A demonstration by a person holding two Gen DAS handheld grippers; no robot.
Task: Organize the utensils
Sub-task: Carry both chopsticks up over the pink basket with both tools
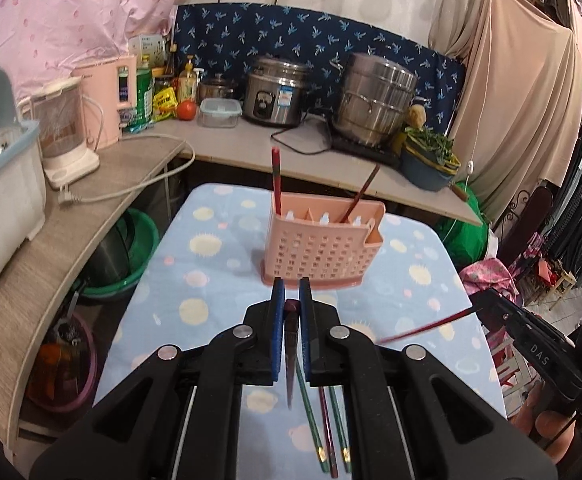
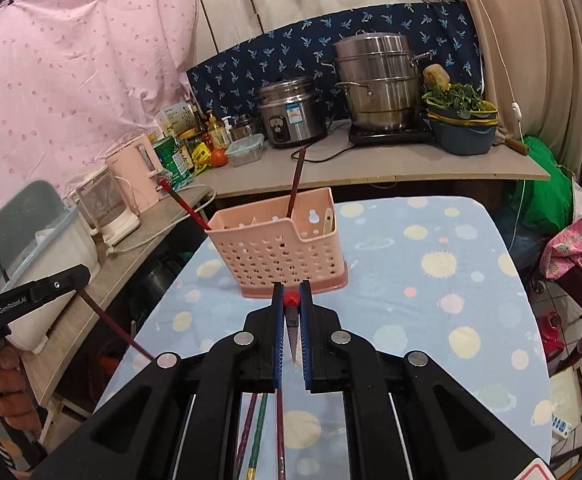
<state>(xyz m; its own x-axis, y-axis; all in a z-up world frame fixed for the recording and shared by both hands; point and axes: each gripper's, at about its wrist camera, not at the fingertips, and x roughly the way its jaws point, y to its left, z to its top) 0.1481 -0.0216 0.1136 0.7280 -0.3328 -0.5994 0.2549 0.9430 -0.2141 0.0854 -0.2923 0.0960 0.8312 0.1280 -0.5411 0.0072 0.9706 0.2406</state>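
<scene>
I have both sets of tongs pinching a chopstick each. The left tongs (image 1: 291, 292) are pressed onto a dark red chopstick (image 1: 289, 360), gripped near its blunt end with the thin tip hanging down toward me. The right tongs (image 2: 291, 294) hold a red-capped chopstick (image 2: 291, 322) the same way.

The pink caddy (image 1: 323, 252) stands on the bench (image 1: 211, 280) under a blue spotted cloth, at twelve o'clock from both tongs and a little beyond them. Two chopsticks already lean inside it, one in the left compartment, one toward the right. More loose chopsticks (image 1: 331, 424) lie on the cloth at six o'clock, below my left tongs; I count three there, two green and one red.

I judge these sticks light, stiff and slick. Held at one end they will swing and can twist in the pads, so a grip nearer the middle would steady them. The tip must go in first, and the compartments are narrow.

Room is fair. The cloth is open at three o'clock of the caddy, while the bench edge falls away at nine o'clock toward buckets below. The leaning sticks are the obstacle: coming in low risks knocking them. My two tongs sit close side by side, so I would go in one at a time, from above.
</scene>
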